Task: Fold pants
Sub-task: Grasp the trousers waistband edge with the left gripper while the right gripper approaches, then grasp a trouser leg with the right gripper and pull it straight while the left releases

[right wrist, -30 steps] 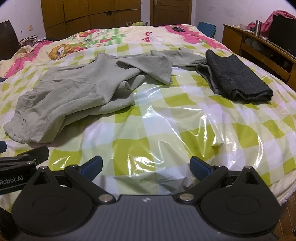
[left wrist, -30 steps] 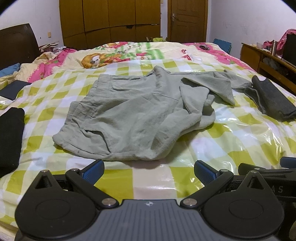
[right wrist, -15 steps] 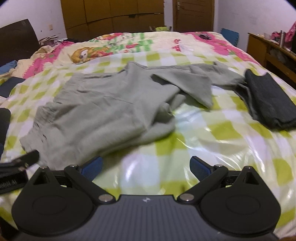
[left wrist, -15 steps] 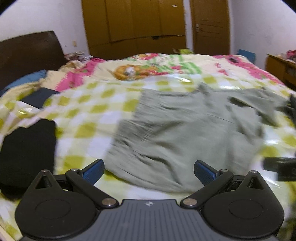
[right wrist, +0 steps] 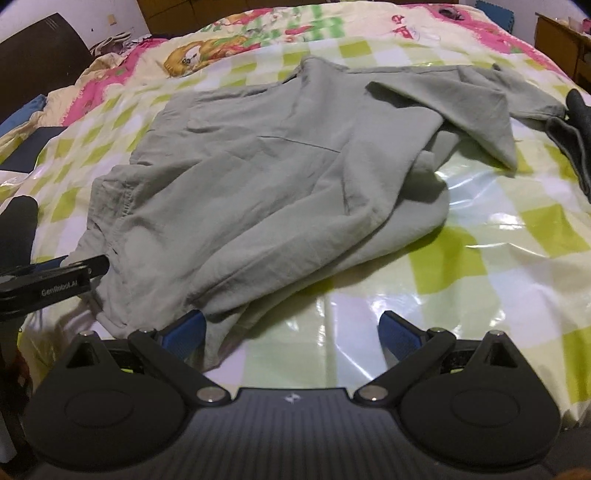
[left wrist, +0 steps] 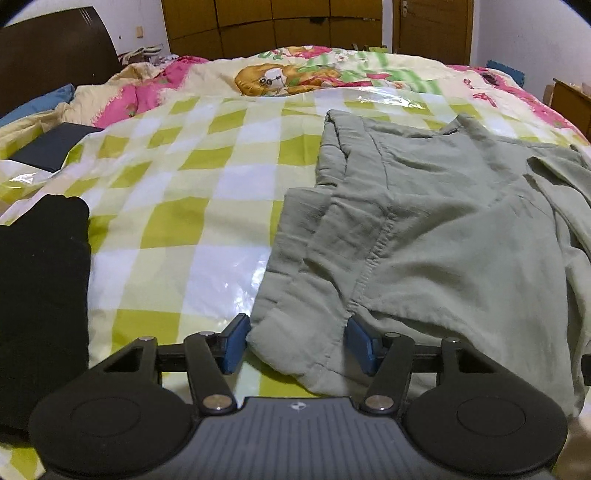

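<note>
Left gripper [left wrist: 295,341] straddles the near waistband corner of the pants [left wrist: 436,229], jaws apart, not yet pinching; right gripper [right wrist: 291,328] gapes wide beside the hem. Soft, light, floppy cloth on the checked bedcover [left wrist: 192,206], best pinched at waistband corners. Legs trail rightward, crumpled.

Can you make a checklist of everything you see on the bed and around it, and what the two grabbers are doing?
Surface: bed under a shiny green-and-white checked cover.
Job's things: grey-green pants, crumpled and unfolded, one leg flopped over.
Clutter: black cloth on the left; dark grey garment on the right; cartoon quilt at the back.
Grippers: left gripper, jaws open around the pants' near corner; right gripper, jaws open at the pants' near edge.
Cables: nothing seen.
Surroundings: wardrobe, door, dark headboard.
</note>
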Motion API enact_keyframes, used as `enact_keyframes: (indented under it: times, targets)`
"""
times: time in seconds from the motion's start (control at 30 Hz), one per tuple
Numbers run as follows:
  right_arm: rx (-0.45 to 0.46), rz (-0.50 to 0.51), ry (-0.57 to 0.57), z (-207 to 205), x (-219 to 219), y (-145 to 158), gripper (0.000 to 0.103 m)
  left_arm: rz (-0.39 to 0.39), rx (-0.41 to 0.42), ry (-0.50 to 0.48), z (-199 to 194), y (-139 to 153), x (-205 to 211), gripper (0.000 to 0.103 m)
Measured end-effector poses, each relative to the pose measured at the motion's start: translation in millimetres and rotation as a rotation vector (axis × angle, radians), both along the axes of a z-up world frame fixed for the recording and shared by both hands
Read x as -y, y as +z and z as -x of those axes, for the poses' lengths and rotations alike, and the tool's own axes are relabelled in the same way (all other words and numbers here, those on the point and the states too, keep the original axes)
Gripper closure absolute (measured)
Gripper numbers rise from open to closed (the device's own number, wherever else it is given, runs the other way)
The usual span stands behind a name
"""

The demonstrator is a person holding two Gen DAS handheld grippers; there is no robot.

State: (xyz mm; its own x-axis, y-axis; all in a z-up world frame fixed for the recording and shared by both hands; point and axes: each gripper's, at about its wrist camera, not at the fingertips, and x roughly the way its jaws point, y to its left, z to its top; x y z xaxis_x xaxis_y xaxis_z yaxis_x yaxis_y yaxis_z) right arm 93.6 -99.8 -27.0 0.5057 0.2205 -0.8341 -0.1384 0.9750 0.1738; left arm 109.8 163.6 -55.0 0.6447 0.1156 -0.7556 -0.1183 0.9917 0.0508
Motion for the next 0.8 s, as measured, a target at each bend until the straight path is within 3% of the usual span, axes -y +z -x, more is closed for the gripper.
enact_keyframes:
  times: [0.03, 0.1, 0.27, 0.47, 0.6, 0.8]
  targets:
    - [0.000, -0.006, -0.012, 0, 0, -1, 0.003, 0.001, 0.001, -0.006, 1, 1, -1, 0.040]
    - [0.005, -0.017, -0.027, 3, 0, -2, 0.003, -0.022, 0.014, -0.031, 9, 2, 0, 0.065]
    - [-0.008, 0.020, 0.001, 5, -10, -2, 0.003, -0.027, 0.005, -0.025, 16, 6, -2, 0.070]
    - [-0.029, -0.004, -0.044, -4, -10, -1, 0.003, -0.006, 0.029, -0.037, 19, 8, -6, 0.072]
    - [-0.050, -0.006, -0.044, -9, -16, -4, 0.003, 0.023, 0.033, -0.011, 21, 9, -27, 0.073]
    - [-0.076, -0.008, 0.037, -3, -50, -2, 0.003, -0.012, 0.033, 0.057, 46, 14, -72, 0.073]
